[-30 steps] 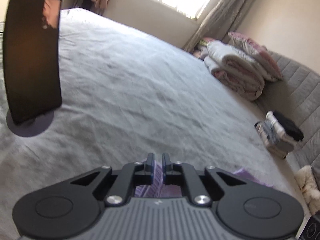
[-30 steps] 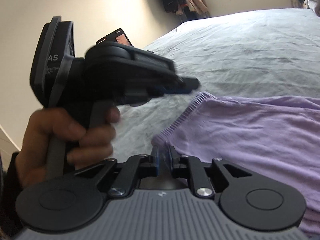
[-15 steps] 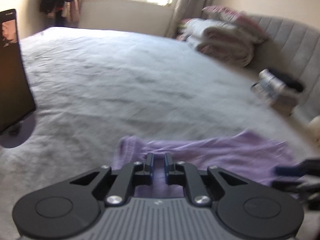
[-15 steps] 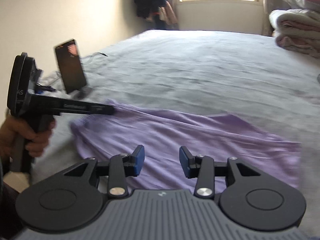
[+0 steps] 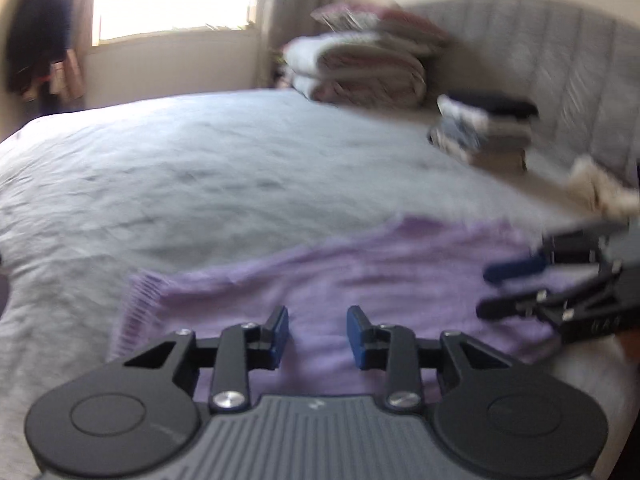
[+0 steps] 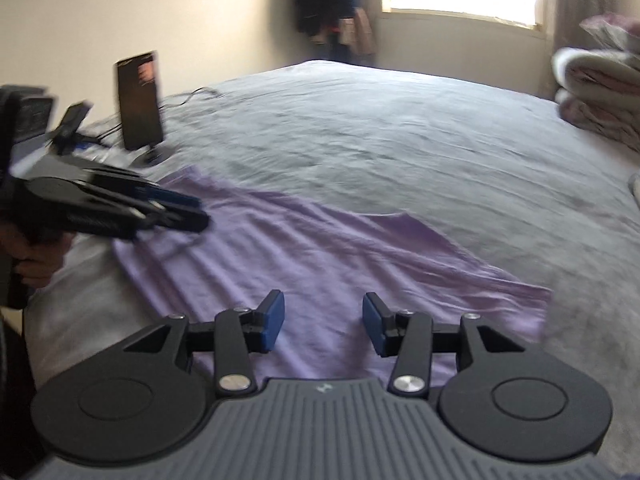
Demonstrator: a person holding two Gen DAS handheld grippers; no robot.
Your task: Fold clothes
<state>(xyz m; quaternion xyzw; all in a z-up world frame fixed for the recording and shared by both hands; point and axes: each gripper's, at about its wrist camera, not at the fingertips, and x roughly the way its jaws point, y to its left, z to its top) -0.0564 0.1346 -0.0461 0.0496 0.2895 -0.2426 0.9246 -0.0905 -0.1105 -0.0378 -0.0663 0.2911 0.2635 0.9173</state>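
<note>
Grey bed point(image 6: 400, 128) with flat purple garment point(image 6: 320, 248), propped phone point(image 6: 140, 100)

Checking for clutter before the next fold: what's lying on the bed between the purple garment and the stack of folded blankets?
Only bare grey bedsheet separates the purple garment from the folded blankets, seen in the right wrist view.

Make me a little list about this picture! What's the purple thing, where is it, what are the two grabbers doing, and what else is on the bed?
purple thing: purple garment, spread flat
where: on the gray bed, near edge
left gripper: jaws opening, nothing between them
right gripper: open, above the garment, empty
also on bed: phone on a stand, folded blankets, stack of folded clothes
</note>
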